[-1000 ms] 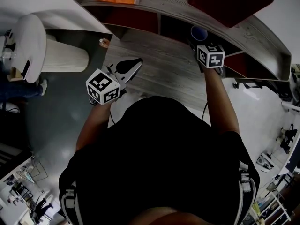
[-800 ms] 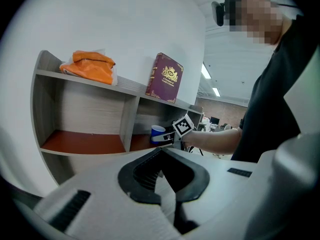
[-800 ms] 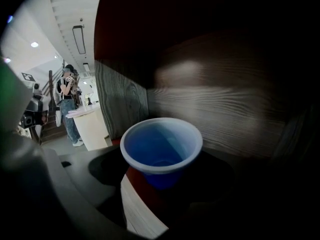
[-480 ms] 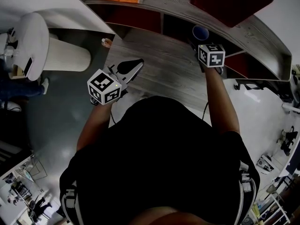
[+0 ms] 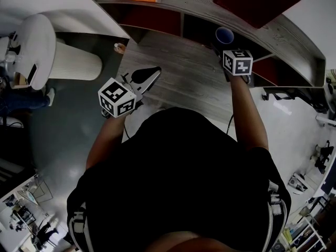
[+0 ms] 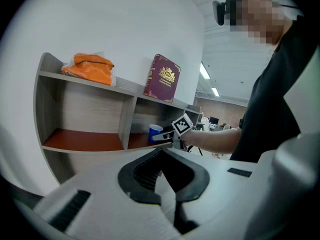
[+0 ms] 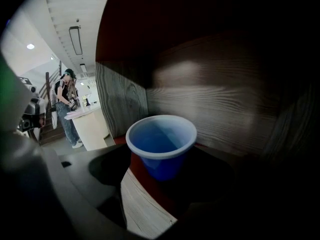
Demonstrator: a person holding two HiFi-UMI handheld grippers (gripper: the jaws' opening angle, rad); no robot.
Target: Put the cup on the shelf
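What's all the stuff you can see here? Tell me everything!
shelf: one, grey wood with red compartment floors, against the white wall
cup: one, blue, upright in a lower compartment
bag: one, orange, on the shelf's top, left end
book: one, maroon with a gold crest, standing on the shelf's top
round table: one, white, on the floor at the head view's left
person in the background: one seen clearly, dark top, by a white counter far off
left gripper: one, white with black pads, jaws together, empty, in front of the shelf
right gripper: one, jaws apart either side of the cup, just been opening, not pressing it
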